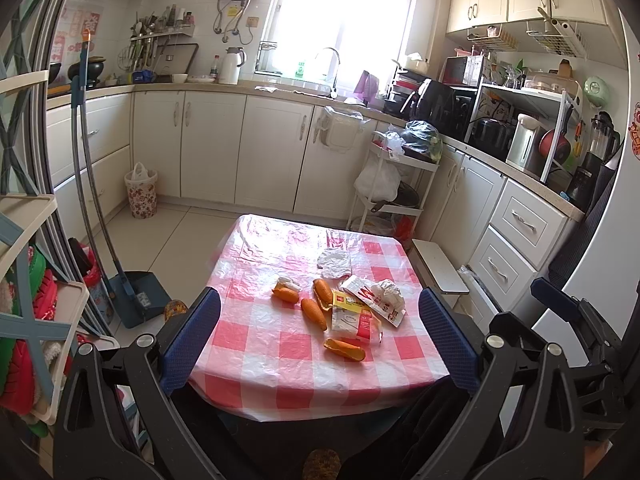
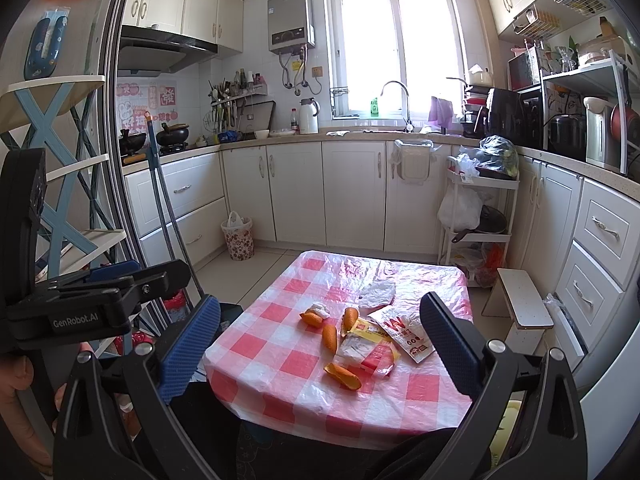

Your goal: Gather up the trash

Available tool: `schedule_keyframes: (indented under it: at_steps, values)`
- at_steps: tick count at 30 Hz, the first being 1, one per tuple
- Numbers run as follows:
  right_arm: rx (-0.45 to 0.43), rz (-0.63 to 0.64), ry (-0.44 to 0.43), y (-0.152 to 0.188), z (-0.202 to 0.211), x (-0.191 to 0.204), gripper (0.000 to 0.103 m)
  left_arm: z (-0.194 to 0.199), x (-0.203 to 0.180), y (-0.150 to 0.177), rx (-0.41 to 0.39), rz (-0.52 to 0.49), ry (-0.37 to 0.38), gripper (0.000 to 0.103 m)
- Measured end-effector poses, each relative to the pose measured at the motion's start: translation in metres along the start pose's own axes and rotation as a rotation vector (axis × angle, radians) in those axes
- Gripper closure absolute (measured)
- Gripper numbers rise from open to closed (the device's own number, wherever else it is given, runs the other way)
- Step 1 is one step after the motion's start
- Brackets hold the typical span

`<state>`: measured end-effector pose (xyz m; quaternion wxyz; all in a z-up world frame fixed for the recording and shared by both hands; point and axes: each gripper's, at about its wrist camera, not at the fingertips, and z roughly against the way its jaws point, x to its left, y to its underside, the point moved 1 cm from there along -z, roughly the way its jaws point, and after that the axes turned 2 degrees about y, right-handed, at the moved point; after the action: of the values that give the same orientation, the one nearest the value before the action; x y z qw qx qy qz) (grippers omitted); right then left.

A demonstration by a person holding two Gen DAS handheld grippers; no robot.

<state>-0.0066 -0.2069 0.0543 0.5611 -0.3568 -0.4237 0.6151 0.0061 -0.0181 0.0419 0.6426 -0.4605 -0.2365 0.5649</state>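
Blue pads are seen on the fingers of both tongs. The left gripper (image 1: 320,338) is held spread wide, with nothing between its fingers. The right gripper (image 2: 320,344) is spread wide too, and nothing is pinched by it. Both are held up in the air in front of the near edge of the small table (image 1: 256,364), and nothing is touched by them. The left gripper can also be seen at the left side of the right wrist view, held just beside the right one.

The table is covered by a pink and white checked plastic cloth. The trash is spread out near the middle of the cloth. Four pieces of orange peel (image 1: 313,313) are lying there. A small white tissue (image 1: 289,282) is resting against the far left peel. A yellow and red wrapper (image 1: 351,316) is lying just right of the peels. A white wrapper with red print (image 1: 372,300) is lying beside it, and a crumpled white paper (image 1: 390,294) is resting on top of that. A crinkled clear plastic bag (image 1: 334,263) is lying further back on the cloth.

A flowered bin (image 1: 141,194) with a white bag in it is standing on the floor by the far cabinets, well apart from the table. A blue dustpan (image 1: 138,294) with a long handle is standing left of the table.
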Motion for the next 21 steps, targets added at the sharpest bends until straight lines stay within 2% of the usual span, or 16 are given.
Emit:
schedule_keyframes:
  at_steps: [21]
  values:
    - [0.000,-0.001,0.000,-0.0001,0.0000,0.0003,0.007,-0.0001,-0.0008,-0.0003,0.001,0.000,0.001,0.007]
